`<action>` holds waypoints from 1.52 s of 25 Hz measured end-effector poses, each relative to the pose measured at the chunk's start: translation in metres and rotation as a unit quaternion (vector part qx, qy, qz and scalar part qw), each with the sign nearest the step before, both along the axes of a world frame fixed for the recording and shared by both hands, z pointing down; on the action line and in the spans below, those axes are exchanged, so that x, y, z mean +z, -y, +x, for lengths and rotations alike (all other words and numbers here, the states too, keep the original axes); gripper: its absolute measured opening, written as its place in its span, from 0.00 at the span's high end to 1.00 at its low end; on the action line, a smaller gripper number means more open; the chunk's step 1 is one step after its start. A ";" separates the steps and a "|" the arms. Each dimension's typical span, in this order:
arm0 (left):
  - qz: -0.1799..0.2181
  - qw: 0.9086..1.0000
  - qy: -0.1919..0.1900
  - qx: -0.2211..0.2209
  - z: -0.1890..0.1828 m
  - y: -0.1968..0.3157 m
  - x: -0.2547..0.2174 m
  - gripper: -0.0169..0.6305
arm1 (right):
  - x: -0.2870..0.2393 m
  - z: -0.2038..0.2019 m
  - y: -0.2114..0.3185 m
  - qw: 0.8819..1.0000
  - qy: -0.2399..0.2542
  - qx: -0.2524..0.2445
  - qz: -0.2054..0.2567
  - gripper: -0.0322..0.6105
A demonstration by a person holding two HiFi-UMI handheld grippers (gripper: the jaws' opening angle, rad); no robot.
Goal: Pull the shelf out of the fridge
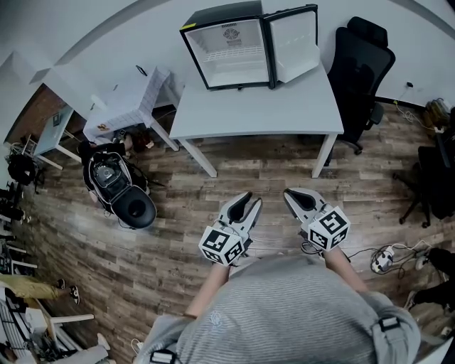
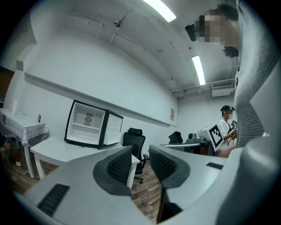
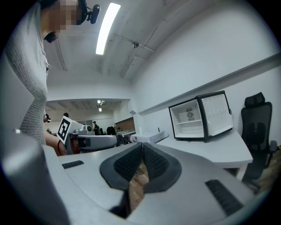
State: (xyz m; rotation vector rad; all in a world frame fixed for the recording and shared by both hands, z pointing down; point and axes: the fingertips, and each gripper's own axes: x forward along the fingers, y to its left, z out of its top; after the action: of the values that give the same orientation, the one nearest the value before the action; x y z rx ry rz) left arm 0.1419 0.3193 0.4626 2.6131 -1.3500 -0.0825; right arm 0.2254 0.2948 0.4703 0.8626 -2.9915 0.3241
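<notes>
The task has not begun in earnest: this is the approach step, with both tools held low in front of the person's body above the wooden floor [image 1: 213, 178], well apart from the fridge [image 1: 222, 20]. The left hand-held gripper [image 1: 249, 202] has its jaws parted with a clear gap and nothing between them, while the right hand-held gripper [image 1: 293, 195] has its jaws brought together at the tips, also empty. The fridge stands at the back of the white bench [image 1: 256, 110], its door [image 1: 293, 43] swung wide to the right, so the cavity is already exposed. The shelf [image 1: 234, 51] sits inside as 1 pale horizontal rack across the upper part of the cavity, seated in place and untouched; the right gripper view shows it as a thin level line [image 3: 192, 123]. The next move, as I judge it, calls for stepping up to the bench, reaching 1 gripper with jaws spread into the cavity, closing on the front edge of the shelf and drawing it straight out level so it does not jam on the side walls. The right tool would need to open first if it is the one used. The path ahead looks free. An office chair [image 1: 359, 67] stands just beside the bench's right end, a side table [image 1: 131, 96] with a checked cloth at its left, a dark bag [image 1: 117, 186] on the floor further left, and a power strip [image 1: 384, 257] with cables near the person's right foot, a possible trip point.
</notes>
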 end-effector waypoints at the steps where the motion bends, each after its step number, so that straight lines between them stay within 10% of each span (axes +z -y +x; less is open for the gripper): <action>1: 0.000 1.000 0.000 0.000 0.000 0.000 0.000 0.80 | -0.001 0.000 0.001 1.000 0.001 0.000 0.001 0.93; 38: 0.003 1.000 -0.005 0.024 -0.008 0.113 0.015 0.80 | 0.008 -0.016 0.106 0.999 -0.017 0.029 0.009 0.93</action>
State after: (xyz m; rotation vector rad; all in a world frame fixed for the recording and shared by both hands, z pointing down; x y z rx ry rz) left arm 0.1334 0.2059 0.4774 2.6445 -1.2846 -0.0915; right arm 0.2094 0.1883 0.4787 0.9491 -2.9471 0.2796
